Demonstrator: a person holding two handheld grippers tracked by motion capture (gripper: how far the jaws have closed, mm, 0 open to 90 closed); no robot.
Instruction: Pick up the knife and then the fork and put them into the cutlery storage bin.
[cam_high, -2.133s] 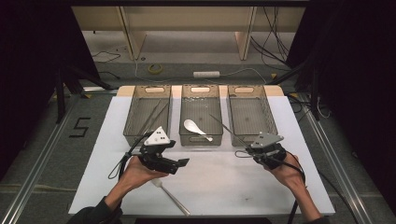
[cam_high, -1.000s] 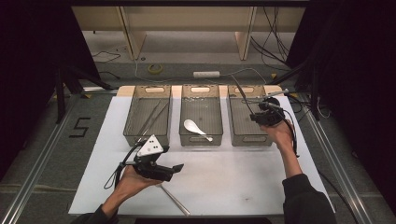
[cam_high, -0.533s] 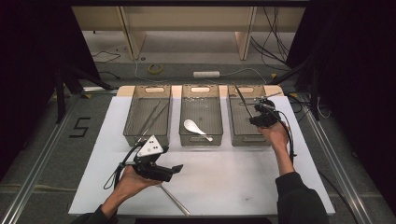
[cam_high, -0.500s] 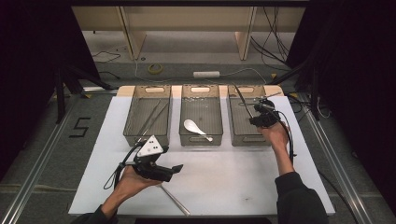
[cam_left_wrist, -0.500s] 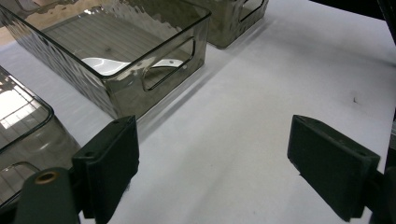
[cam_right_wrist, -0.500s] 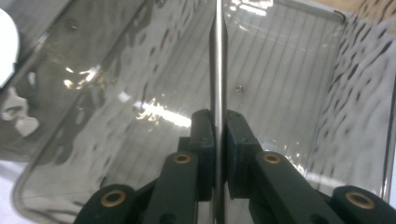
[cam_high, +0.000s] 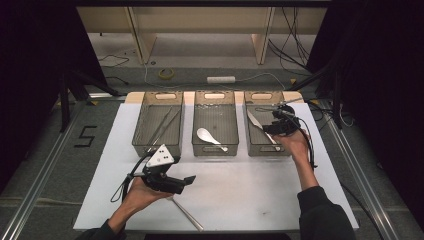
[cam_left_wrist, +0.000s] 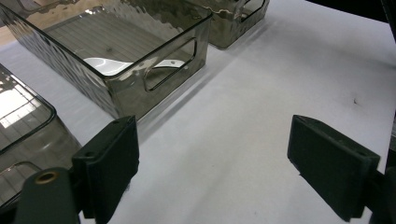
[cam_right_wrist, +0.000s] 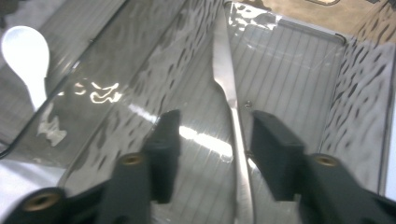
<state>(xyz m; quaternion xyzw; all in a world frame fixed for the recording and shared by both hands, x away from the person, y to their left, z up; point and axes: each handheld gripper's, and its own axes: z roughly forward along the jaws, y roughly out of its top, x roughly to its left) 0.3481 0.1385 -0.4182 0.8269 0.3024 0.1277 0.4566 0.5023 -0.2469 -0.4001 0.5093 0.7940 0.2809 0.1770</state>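
Observation:
A metal knife (cam_high: 253, 121) (cam_right_wrist: 223, 60) lies lengthwise on the floor of the right-hand smoky plastic bin (cam_high: 267, 150). My right gripper (cam_high: 270, 128) (cam_right_wrist: 215, 119) reaches into that bin; its jaws have just been opening and now stand apart on either side of the knife's handle, neither pad pressing it. My left gripper (cam_high: 188, 181) (cam_left_wrist: 212, 154) hovers low over the white table at the front left. Its jaws are wide open with nothing between them. A thin metal utensil (cam_high: 186, 213) lies on the table just in front of it.
The middle bin (cam_high: 215, 150) (cam_left_wrist: 154, 60) holds a white spoon (cam_high: 207, 136) (cam_left_wrist: 109, 66) (cam_right_wrist: 25, 49). The left bin (cam_high: 142, 137) holds long thin metal sticks (cam_high: 162, 126). The three bins stand side by side at the table's back, with cables and shelf legs beyond.
My right hand carried the knife from the table's front to the right bin, then its jaws opened and the knife now lies on the bin floor. The left hand shifted slightly toward the front.

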